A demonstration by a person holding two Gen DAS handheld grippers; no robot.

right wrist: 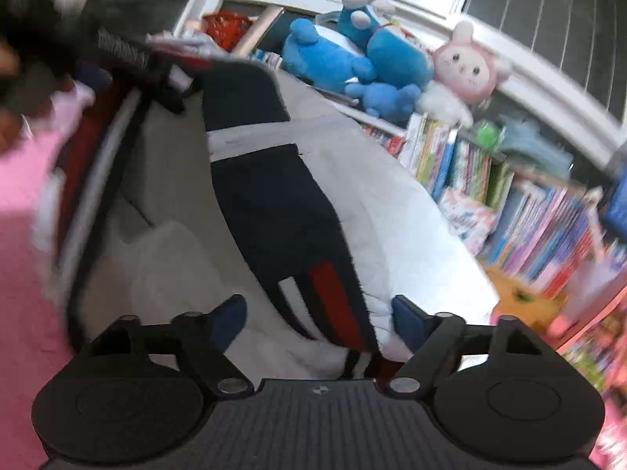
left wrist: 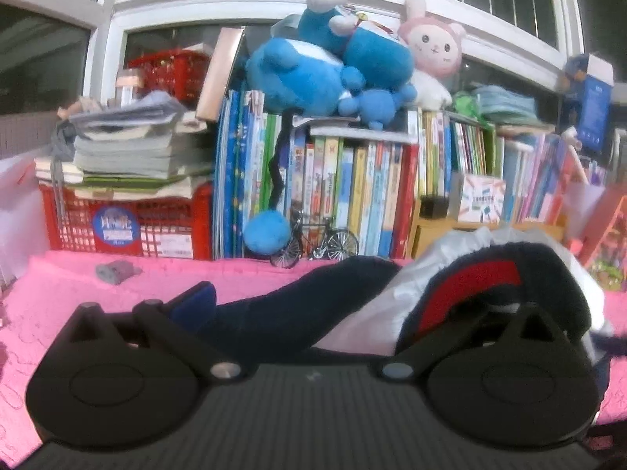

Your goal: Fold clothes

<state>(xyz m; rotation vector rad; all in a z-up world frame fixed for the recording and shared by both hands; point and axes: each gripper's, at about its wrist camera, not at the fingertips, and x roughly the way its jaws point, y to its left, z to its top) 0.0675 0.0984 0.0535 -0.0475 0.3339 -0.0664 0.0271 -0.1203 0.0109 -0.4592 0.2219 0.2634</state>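
1. Navy and white cloth fills the space ahead of my right gripper (right wrist: 317,313): its blue pads (right wrist: 231,321) stand wide apart, with the jacket (right wrist: 274,211) bunched between them (whether either pad presses the fabric, I cannot tell).
2. My left gripper (left wrist: 313,305) shows one blue pad (left wrist: 200,301) at its left; the jacket's dark sleeve (left wrist: 298,305) and red-lined collar (left wrist: 470,286) cover the other side, so I cannot tell how far its fingers are spread or what they hold.
3. The garment lies heaped on a pink blanket (left wrist: 78,297).
4. Beyond it a small model bicycle (left wrist: 313,241) stands before a row of books (left wrist: 372,188).
5. Farthest off, blue plush toys (left wrist: 321,66) and a pink rabbit plush (left wrist: 433,45) sit on top of the books.
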